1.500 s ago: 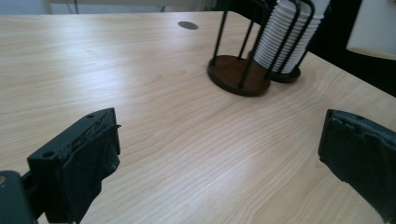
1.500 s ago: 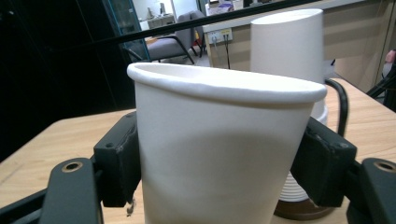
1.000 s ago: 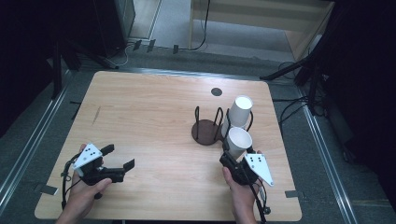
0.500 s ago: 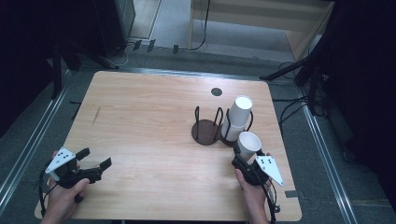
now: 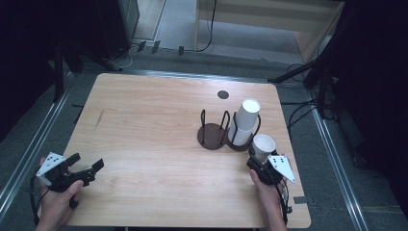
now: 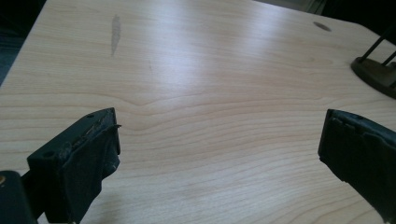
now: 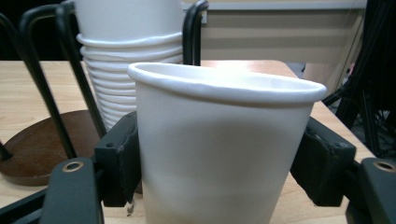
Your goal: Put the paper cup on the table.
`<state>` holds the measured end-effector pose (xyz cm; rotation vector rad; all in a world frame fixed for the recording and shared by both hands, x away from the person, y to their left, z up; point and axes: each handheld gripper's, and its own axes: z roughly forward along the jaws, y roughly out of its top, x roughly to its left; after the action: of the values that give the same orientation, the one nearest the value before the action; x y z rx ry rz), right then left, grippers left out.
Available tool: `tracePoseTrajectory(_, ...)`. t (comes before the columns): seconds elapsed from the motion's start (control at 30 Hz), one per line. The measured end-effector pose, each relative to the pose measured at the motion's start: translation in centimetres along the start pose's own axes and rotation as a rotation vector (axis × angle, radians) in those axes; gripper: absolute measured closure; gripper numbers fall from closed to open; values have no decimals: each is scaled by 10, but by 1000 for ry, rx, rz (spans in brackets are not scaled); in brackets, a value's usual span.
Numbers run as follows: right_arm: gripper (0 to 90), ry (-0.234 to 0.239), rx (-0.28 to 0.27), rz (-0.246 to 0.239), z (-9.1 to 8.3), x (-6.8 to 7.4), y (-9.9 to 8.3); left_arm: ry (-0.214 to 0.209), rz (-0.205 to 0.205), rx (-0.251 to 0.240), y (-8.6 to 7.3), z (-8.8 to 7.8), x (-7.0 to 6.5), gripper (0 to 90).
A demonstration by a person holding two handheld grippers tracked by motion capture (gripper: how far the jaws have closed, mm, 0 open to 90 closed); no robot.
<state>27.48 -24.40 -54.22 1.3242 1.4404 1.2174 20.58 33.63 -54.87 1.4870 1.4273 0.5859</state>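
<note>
Your left gripper point(image 5: 89, 171) hangs near the wooden table's point(image 5: 144, 125) left front corner, jaws wide with nothing between them and bare wood ahead. Your right gripper point(image 5: 256, 161) clamps a single white paper cup point(image 5: 263, 145) upright by the right edge, just in front of the dark wire-post holder point(image 5: 214, 136) with its stack of cups point(image 5: 245, 120), smooth and tapered with rolled rims.

Paper, wood and wire

Matt white paper cup point(image 7: 224, 149); smooth pale wood-grain worktop point(image 5: 144, 125) showing sheen; holder point(image 5: 214, 132) looking dark wire.
</note>
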Motion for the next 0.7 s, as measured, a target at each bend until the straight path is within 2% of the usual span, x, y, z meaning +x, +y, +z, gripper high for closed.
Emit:
tracePoseTrajectory(0.13,264,0,3,7,3,1,0,22,15,-2,-2,0,0,0)
tracePoseTrajectory(0.23,263,-3,15,-2,5,2,0,21,13,-1,-3,-1,0,0)
tracePoseTrajectory(0.37,263,8,27,10,4,1,0,19,-13,-8,-4,-2,2,0)
tracePoseTrajectory(0.5,264,21,65,27,-3,1,-1,21,-15,-9,-4,-2,2,0)
tracePoseTrajectory(0.63,264,24,91,6,-12,4,-4,21,-9,-7,-5,-2,1,0)
tracePoseTrajectory(0.67,264,42,97,-31,-17,9,-5,20,-6,-4,-5,-1,1,0)
tracePoseTrajectory(0.7,264,47,95,-45,-18,11,-6,20,-7,-3,-5,-1,1,0)
